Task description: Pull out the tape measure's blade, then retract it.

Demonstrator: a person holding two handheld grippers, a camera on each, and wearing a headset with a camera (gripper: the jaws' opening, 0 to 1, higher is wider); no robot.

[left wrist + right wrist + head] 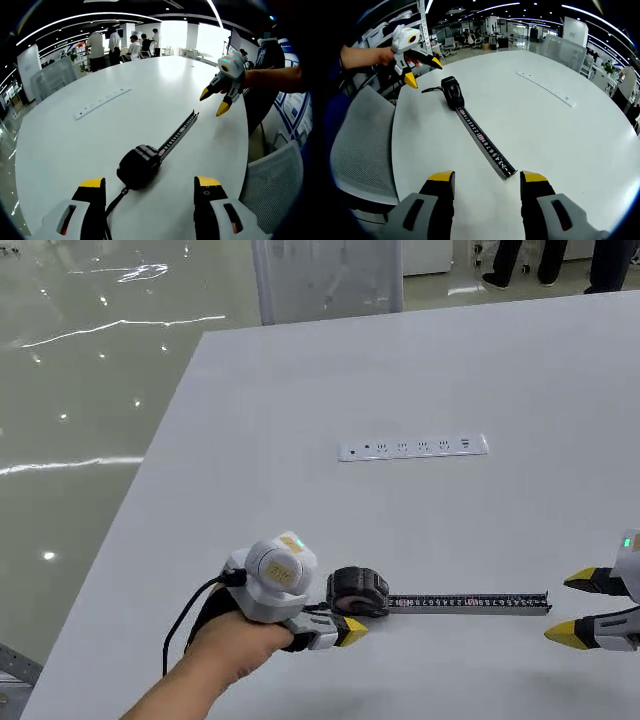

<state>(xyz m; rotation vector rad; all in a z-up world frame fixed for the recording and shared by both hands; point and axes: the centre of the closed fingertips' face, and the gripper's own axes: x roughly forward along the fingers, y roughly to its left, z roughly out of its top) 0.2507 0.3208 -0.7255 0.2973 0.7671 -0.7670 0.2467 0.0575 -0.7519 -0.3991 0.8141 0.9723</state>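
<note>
Black tape measure [358,591] lay by the worktop's [300,390] near edge, blade [468,603] drawn out flat. Left gripper [150,182] stood open behind the case. Right gripper [487,176] stood open at the blade tip, gripping nothing. Open worktop reached the power strip [413,448].

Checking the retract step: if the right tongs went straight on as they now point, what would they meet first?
Likely the free end of the black tape measure's pulled-out blade, just ahead; depth is unclear.
</note>
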